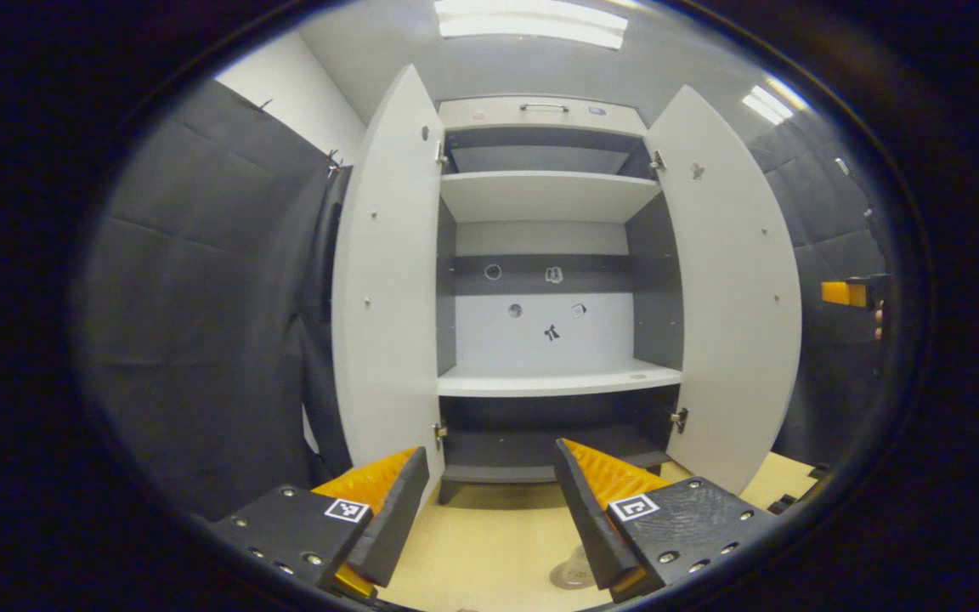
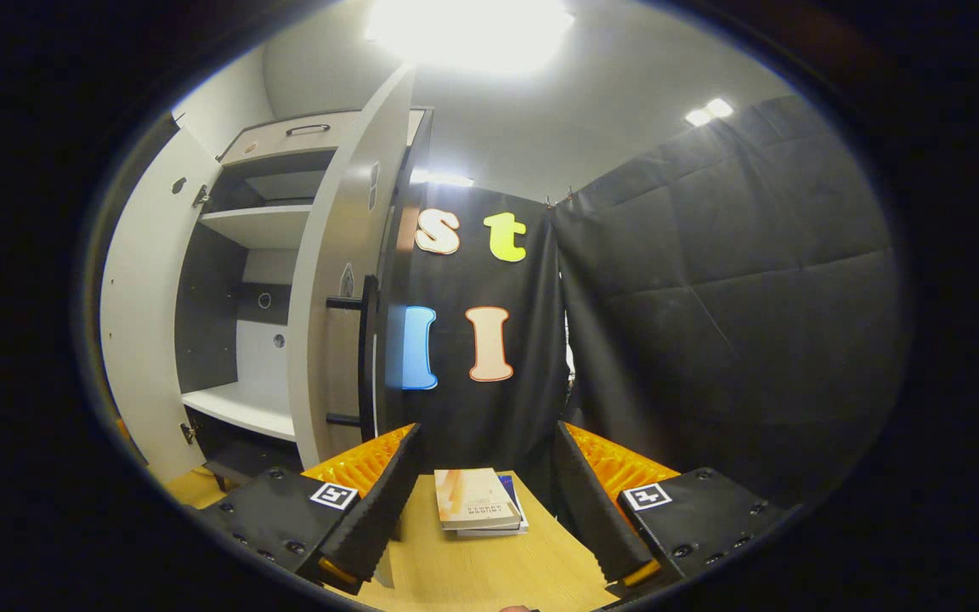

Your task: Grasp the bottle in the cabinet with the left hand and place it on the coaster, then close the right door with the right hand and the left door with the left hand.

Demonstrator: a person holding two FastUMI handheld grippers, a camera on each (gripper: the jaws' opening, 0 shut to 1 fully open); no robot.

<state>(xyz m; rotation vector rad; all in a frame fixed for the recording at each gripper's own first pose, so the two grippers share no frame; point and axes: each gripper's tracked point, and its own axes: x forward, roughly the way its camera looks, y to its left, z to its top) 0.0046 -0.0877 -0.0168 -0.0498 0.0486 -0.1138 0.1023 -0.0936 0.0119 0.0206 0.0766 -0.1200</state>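
Both doors stood open: left door [image 1: 386, 280], right door [image 1: 732, 289]. Left gripper [image 1: 489, 501] and right gripper [image 2: 485, 501] jaws spread, holding nothing.

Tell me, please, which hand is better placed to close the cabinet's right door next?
Right, probably. The right tongs are open beside the right door, its handle close ahead; the left tongs, also open, face the lower shelf squarely.
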